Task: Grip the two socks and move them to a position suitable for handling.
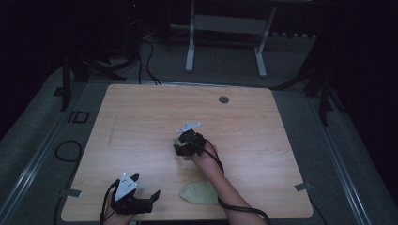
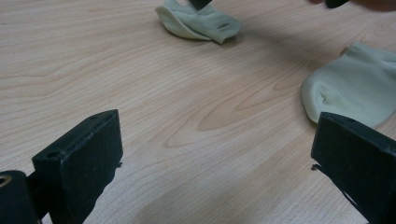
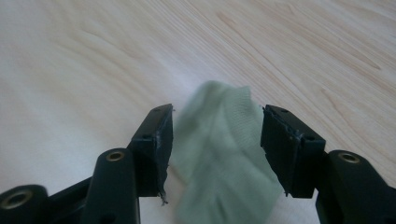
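- A pale wooden table (image 1: pixel 141 122) with rounded corners sits in a dim room, seen from above, with a small round grey disc (image 1: pixel 224 99) set into its far edge.
- The left gripper (image 1: pixel 143 187), black with a grey three-cornered plate on top, rests near the table's near-left corner. Its jaws stand wide apart and hold nothing.
- In the left gripper view, those two black jaws frame bare wood, with a gap between them and the cloth pieces beyond.
- The right gripper (image 1: pixel 180 146), held in the person's right hand (image 1: pixel 202 157), sits near the table's middle.
- In the right gripper view, its jaws stand partly apart with a crumpled pale green sock (image 3: pixel 222 154) between them. The cloth lies close to both jaws, but whether they press it cannot be told.
- A second pale green sock (image 1: pixel 198 192) lies flat near the table's near edge, beside the right forearm (image 1: pixel 225 187) and between the two grippers.
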### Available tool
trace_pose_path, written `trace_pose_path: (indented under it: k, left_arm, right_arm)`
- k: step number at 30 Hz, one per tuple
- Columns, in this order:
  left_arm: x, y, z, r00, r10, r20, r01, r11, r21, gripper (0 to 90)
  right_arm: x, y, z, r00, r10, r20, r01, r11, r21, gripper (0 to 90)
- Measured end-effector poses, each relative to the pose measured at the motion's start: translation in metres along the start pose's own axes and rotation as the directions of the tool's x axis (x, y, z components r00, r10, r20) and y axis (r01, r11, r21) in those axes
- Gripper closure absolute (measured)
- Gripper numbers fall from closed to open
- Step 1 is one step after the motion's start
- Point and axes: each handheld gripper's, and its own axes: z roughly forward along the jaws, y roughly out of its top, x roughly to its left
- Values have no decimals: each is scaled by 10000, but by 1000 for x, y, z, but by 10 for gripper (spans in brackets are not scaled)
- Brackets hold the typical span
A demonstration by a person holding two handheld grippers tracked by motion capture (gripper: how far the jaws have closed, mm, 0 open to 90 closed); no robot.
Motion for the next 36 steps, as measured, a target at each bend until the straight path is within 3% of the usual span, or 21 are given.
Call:
trace_pose_path:
  k: [6, 8, 10, 14, 18, 21, 31, 36]
  left_arm:
    - [3, -3, -2, 9999, -165, -32, 165, 9999, 35, 23]
    - [4, -3, -3, 9997, -231, -116, 231, 9997, -16, 23]
    - [4, -3, -3, 9996, -243, -128, 243, 9997, -30, 23]
    - [2, -4, -3, 9998, -199, -98, 199, 9998, 12, 23]
    - [1, -4, -2, 9999, -111, -28, 112, 9999, 71, 23]
    - [2, -4, -1, 9999, -153, -32, 153, 9998, 118, 23]
    - [0, -4, 1, 9997, -249, 3, 249, 9996, 167, 23]
    - [-1, -4, 3, 9997, -244, 28, 244, 9995, 207, 23]
  right_arm:
    - [2, 1, 28, 9989, -56, 465, 21, 9972, 751, 423]
    - [2, -1, 33, 9987, 56, 511, -89, 9979, 645, 431]
    - [1, -2, 32, 9995, 275, 149, -283, 9979, 581, 515]
    - [3, -5, 30, 9997, 177, 176, -184, 9989, 428, 745]
    - [3, -5, 27, 9998, -60, 165, 50, 9981, 610, 795]
    - [3, -5, 15, 9989, -428, 171, 418, 9978, 521, 796]
    - [-2, -18, -53, 9958, -908, 71, 910, 9952, -366, 795]
    - [-5, -35, -75, 9963, -818, 253, 832, 9949, -578, 794]
